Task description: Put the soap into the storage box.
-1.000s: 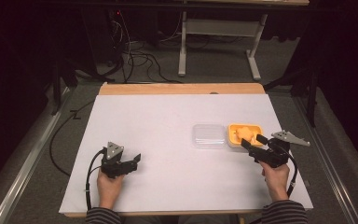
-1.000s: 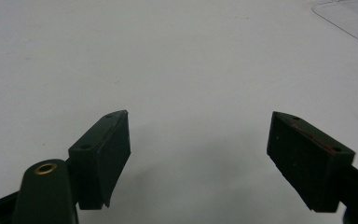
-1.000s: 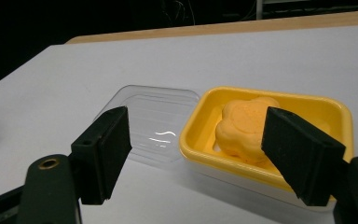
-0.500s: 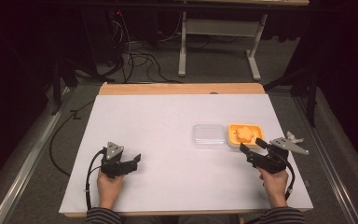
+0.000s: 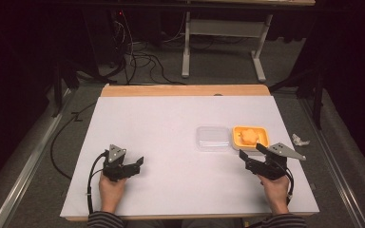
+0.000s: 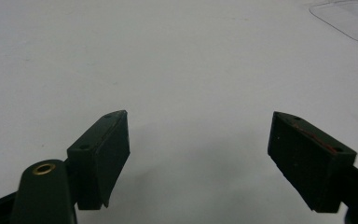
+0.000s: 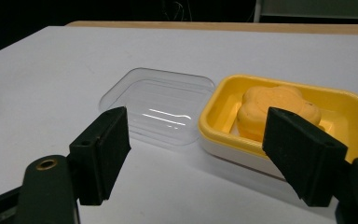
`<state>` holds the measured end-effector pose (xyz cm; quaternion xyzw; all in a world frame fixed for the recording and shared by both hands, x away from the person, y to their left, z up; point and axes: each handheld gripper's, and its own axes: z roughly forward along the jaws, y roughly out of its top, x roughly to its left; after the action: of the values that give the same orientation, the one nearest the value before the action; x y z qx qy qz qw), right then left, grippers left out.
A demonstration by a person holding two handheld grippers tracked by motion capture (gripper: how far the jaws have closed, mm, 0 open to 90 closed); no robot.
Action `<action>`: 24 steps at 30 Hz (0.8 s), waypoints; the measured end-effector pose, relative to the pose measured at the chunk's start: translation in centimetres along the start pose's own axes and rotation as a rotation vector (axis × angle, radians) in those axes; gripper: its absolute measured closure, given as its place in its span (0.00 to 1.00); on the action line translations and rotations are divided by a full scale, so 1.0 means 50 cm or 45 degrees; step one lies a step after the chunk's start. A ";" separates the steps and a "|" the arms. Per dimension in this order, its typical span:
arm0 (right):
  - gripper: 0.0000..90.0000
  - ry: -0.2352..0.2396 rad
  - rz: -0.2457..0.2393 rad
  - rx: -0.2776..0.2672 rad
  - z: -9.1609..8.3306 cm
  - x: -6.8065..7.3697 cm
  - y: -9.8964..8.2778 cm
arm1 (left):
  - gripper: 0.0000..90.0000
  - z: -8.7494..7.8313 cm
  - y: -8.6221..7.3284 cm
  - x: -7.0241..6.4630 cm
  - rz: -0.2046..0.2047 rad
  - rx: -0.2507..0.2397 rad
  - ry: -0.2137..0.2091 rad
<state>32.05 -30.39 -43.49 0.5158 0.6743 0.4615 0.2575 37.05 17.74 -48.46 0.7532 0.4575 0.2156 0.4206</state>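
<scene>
Hovering our right tool (image 5: 252, 154) just short of the yellow dish (image 5: 261, 134), we are keeping its jaws spread with nothing between them; they have just been opening a little. The orange soap (image 7: 272, 109) is sitting inside the dish, and the clear lid (image 5: 213, 138) is lying flat beside it, touching. Our left tool (image 5: 132, 164) is resting spread on the white desk (image 5: 171, 118), well apart.

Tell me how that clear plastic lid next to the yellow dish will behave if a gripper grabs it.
The clear lid looks thin and glossy, so it is probably light, slippery and somewhat flexible. It lies flat on the white table, so it would likely slide, not tip.
</scene>
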 end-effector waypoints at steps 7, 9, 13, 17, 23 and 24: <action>0.26 0.006 -0.040 0.037 0.011 0.015 -0.007 | 0.24 0.000 0.000 0.000 0.001 -0.001 -0.001; 0.26 0.012 -0.053 0.052 0.015 0.019 -0.008 | 0.24 0.000 0.000 0.000 0.000 -0.002 -0.001; 0.26 0.023 -0.056 0.088 0.024 0.027 -0.012 | 0.24 0.000 0.000 0.000 0.001 -0.002 -0.001; 0.27 0.029 -0.058 0.104 0.031 0.034 -0.016 | 0.24 0.000 0.000 -0.001 -0.001 -0.004 -0.001; 0.27 0.040 -0.079 0.138 0.042 0.046 -0.021 | 0.24 0.000 0.000 -0.001 -0.002 -0.005 0.000; 0.27 0.039 -0.087 0.142 0.044 0.047 -0.022 | 0.24 0.000 0.000 -0.001 -0.003 -0.006 0.000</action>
<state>32.58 -27.47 -45.13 0.4989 0.7200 0.4220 0.2337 37.04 17.70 -48.48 0.7517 0.4579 0.2161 0.4226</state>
